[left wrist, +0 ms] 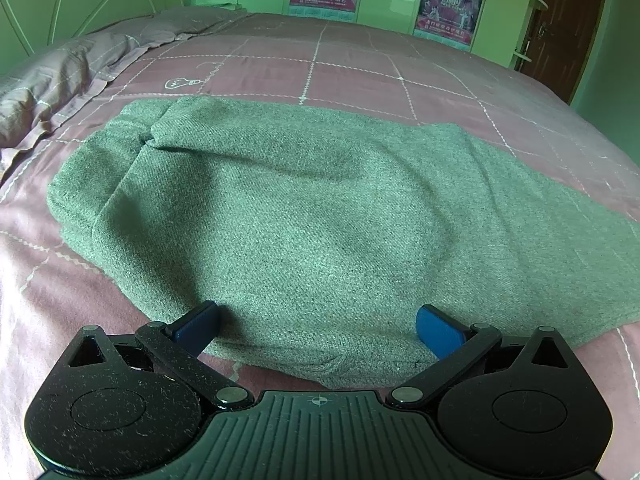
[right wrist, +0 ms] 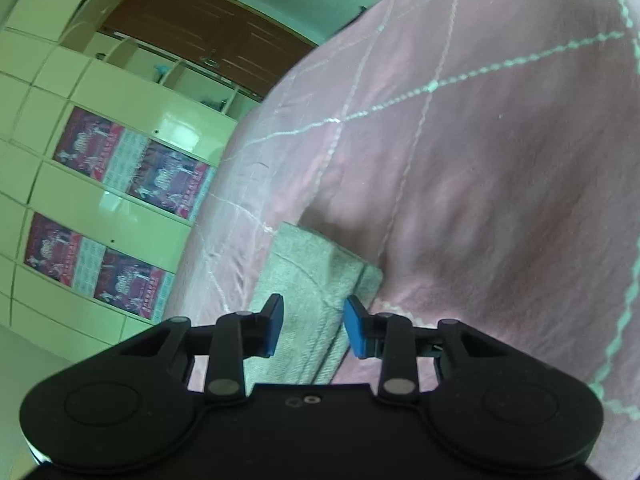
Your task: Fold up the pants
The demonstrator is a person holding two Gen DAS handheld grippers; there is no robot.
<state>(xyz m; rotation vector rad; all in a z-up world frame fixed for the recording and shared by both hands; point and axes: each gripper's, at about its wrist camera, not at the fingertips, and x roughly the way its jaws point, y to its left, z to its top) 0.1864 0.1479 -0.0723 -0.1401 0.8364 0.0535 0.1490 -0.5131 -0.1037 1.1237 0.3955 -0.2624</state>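
Pants (left wrist: 288, 208) lie folded flat on bed (left wrist: 400, 68), ahead of the released left gripper (left wrist: 318, 330). Right gripper (right wrist: 314, 326) slack, pads clear of the hem between them (likely just let go).

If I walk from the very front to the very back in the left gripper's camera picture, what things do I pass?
Left gripper with blue pads → folded grey-green woven pants → pink bedspread with white stitched squares → pale green wardrobe doors with red posters.
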